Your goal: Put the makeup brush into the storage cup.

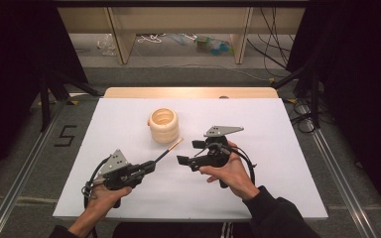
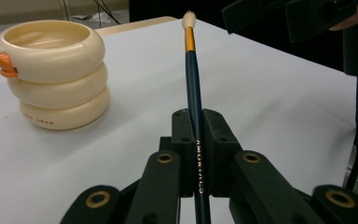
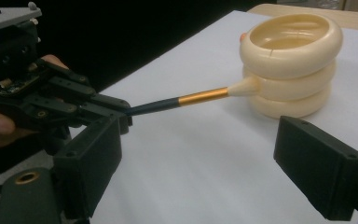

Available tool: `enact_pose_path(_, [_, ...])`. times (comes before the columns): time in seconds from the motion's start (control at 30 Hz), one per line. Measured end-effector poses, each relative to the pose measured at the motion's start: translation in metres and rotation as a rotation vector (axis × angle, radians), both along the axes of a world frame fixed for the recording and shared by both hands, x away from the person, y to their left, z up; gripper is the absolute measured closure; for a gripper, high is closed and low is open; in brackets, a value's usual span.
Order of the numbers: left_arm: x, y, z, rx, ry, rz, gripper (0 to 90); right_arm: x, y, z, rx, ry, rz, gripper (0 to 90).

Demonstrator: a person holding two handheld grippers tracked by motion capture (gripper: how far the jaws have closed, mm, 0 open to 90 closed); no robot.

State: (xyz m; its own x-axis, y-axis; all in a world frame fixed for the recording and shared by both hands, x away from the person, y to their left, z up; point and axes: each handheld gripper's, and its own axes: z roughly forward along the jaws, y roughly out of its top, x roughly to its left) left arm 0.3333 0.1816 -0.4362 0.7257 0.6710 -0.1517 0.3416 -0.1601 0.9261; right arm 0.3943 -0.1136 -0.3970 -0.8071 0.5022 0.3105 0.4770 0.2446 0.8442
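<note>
The left gripper (image 1: 151, 166) clamps a paintbrush (image 2: 194, 88), bristles beside the cream ringed holder (image 1: 163, 125) near the tabletop's (image 1: 278, 198) far edge; the right gripper (image 1: 190, 152) gapes wide, empty.

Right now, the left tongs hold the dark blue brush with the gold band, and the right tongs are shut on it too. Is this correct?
Not quite: the right tongs stand open and empty, as the right gripper view shows. The left tongs do hold the dark blue brush with the gold band.

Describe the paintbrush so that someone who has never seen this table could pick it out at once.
On the white table, look just in front of the cream ringed holder. The paintbrush sticks out from the shut left gripper towards it: a thin dark-blue handle, a gold band and a pale bristle tip, the one long, slender thing there.
</note>
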Motion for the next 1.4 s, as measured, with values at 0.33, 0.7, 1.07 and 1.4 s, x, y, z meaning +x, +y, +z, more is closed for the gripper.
enact_pose_path(0.33, [-0.005, -0.003, 0.005, -0.048, -0.052, 0.025, 83.8, 0.001, 0.006, -0.007, 0.146, 0.059, 0.007, 15.7])
enact_pose_path(0.7, [-0.010, -0.010, 0.007, -0.086, -0.084, 0.020, 83.8, 0.000, 0.014, -0.010, 0.181, 0.058, 0.027, 15.8])
enact_pose_path(1.07, [-0.013, -0.012, 0.008, -0.087, -0.106, 0.020, 83.8, 0.001, 0.021, -0.016, 0.228, 0.073, 0.026, 17.9])
enact_pose_path(1.4, [-0.016, -0.016, 0.009, -0.095, -0.122, 0.020, 83.8, 0.001, 0.025, -0.015, 0.289, 0.099, 0.037, 24.5])
